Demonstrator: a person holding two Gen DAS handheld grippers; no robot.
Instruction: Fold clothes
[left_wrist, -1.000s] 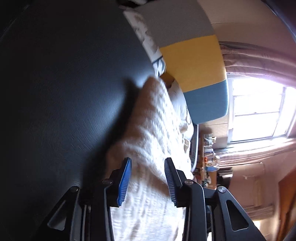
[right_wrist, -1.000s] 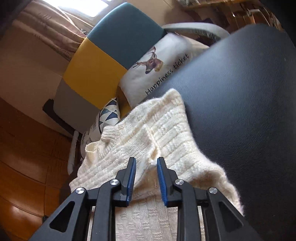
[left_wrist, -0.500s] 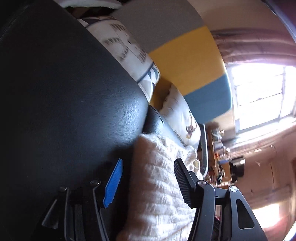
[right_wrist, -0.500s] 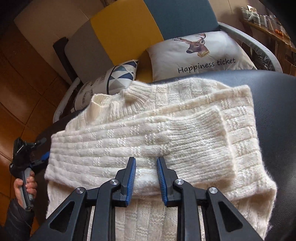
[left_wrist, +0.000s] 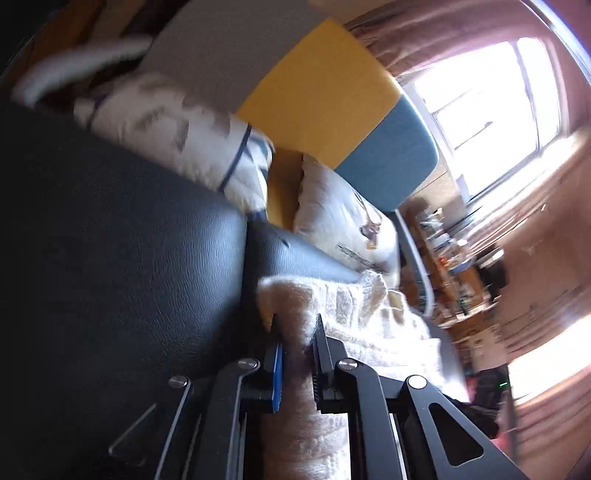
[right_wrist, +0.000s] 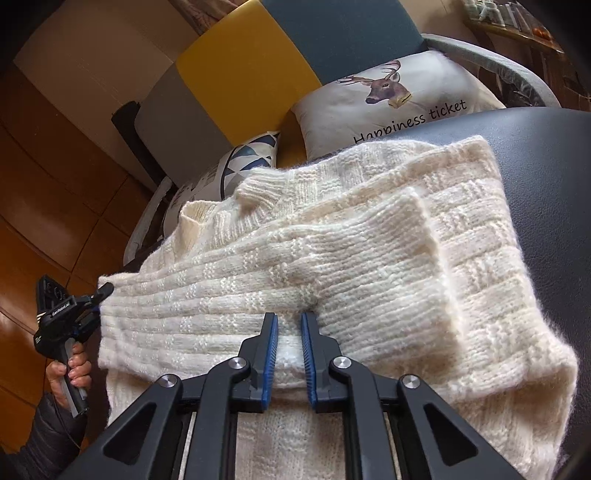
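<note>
Your sweater (right_wrist: 332, 266) lies spread on the black leather seat (right_wrist: 554, 177), its collar toward the far edge by the two pillows, one sleeve folded across the chest.

Both claws have just been closing. Your left gripper (left_wrist: 297, 343) has pinched down on the sweater's near-left edge, knit bunched between the jaws. Your right gripper (right_wrist: 286, 332) is nearly shut too, with a ridge of the sleeve fold's near edge caught between its blue pads (right_wrist: 271, 354).

Expect this knit to be thick, soft and limp, with some weight. It will likely sag and stretch if lifted from one point, and the fuzzy yarn should grip the pads well. Hold through the folded layers at the edges, both sides together, so the fold carries over flat.

The right view shows the whole garment, the sleeve cuff and your left hand (right_wrist: 70, 373) on its handle at the sweater's left edge. The left view shows only that corner, but it lets you see how much fabric the left jaws actually hold.
</note>
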